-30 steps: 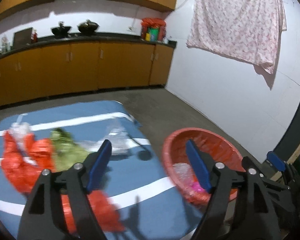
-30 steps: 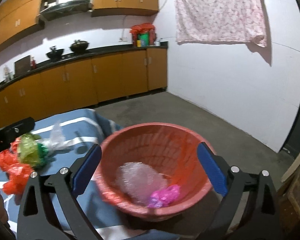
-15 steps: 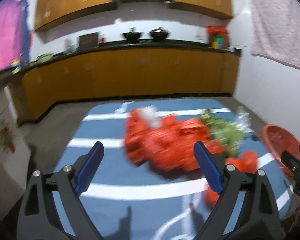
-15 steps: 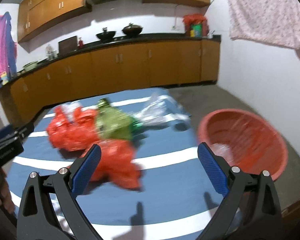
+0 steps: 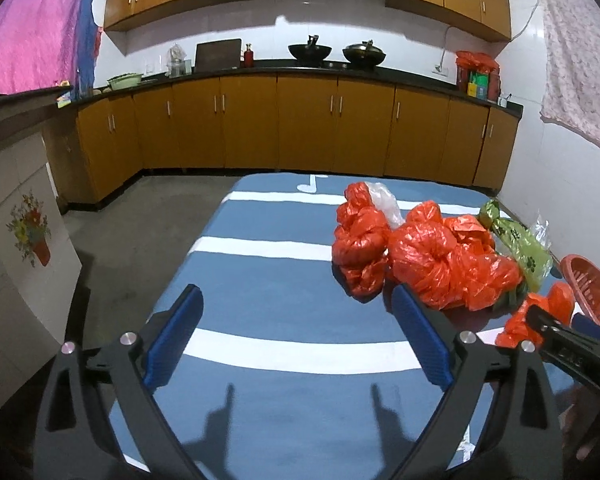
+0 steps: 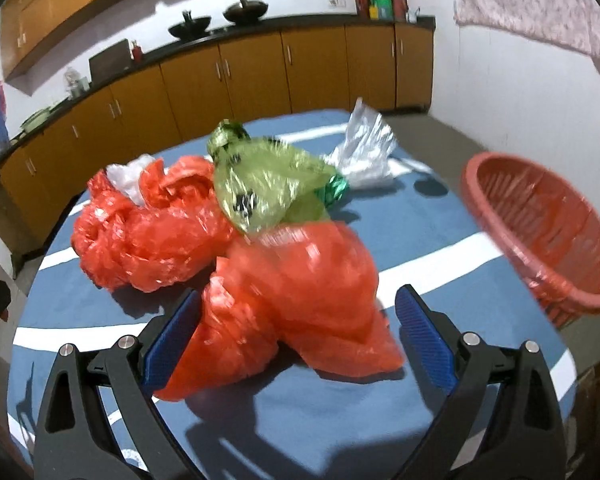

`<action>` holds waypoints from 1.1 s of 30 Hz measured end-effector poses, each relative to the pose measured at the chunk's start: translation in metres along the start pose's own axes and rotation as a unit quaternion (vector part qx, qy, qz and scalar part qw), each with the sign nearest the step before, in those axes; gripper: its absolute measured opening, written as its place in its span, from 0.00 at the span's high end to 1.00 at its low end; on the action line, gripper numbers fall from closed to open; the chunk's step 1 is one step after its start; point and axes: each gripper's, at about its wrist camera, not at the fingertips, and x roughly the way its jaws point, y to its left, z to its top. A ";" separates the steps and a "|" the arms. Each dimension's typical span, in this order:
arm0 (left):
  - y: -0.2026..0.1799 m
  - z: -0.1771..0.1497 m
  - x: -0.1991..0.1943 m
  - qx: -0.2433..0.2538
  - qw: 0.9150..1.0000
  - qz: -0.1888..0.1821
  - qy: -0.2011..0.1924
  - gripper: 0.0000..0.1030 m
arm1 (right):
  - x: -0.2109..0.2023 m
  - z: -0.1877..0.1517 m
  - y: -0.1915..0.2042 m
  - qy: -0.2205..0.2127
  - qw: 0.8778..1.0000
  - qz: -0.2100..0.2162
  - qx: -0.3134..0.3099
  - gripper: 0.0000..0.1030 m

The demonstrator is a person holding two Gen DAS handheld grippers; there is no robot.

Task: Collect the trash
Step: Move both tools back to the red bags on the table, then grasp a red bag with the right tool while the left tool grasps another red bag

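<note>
Crumpled plastic bags lie on a blue table with white stripes [image 5: 276,308]. In the right wrist view my right gripper [image 6: 296,340] stands open, its blue pads either side of the nearest orange bag [image 6: 300,304] without pressing it. Behind it lie another orange bag [image 6: 148,224], a green bag [image 6: 264,184] and a clear bag [image 6: 364,152]. The red basket [image 6: 540,232] sits at the table's right edge. In the left wrist view my left gripper [image 5: 296,340] is still opening, wide, over bare cloth, nothing between its pads. The orange bags [image 5: 432,256] lie to its right.
Wooden kitchen cabinets [image 5: 300,128] with a dark counter run along the back wall. A white cabinet with a flower picture [image 5: 24,264] stands left of the table. A patterned cloth [image 5: 580,60] hangs on the right wall. The right gripper's body [image 5: 572,348] shows at the left view's right edge.
Both grippers have swung left from the red basket to the pile of bags. The left gripper's jaws have spread wider. The right gripper has dropped down around the nearest orange bag.
</note>
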 end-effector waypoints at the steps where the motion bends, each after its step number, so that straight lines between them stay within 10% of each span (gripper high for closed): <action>1: 0.000 -0.002 0.002 0.000 1.000 -0.003 0.002 0.09 | 0.002 -0.001 0.002 0.001 1.000 0.001 -0.002 0.06; 14: -0.028 0.005 0.023 0.009 0.999 -0.034 0.007 0.09 | -0.001 -0.012 0.027 0.003 0.995 0.036 -0.092 0.48; 33: -0.104 0.026 0.058 0.056 0.996 -0.069 0.018 0.09 | -0.026 0.005 -0.055 -0.045 0.996 -0.056 -0.053 0.50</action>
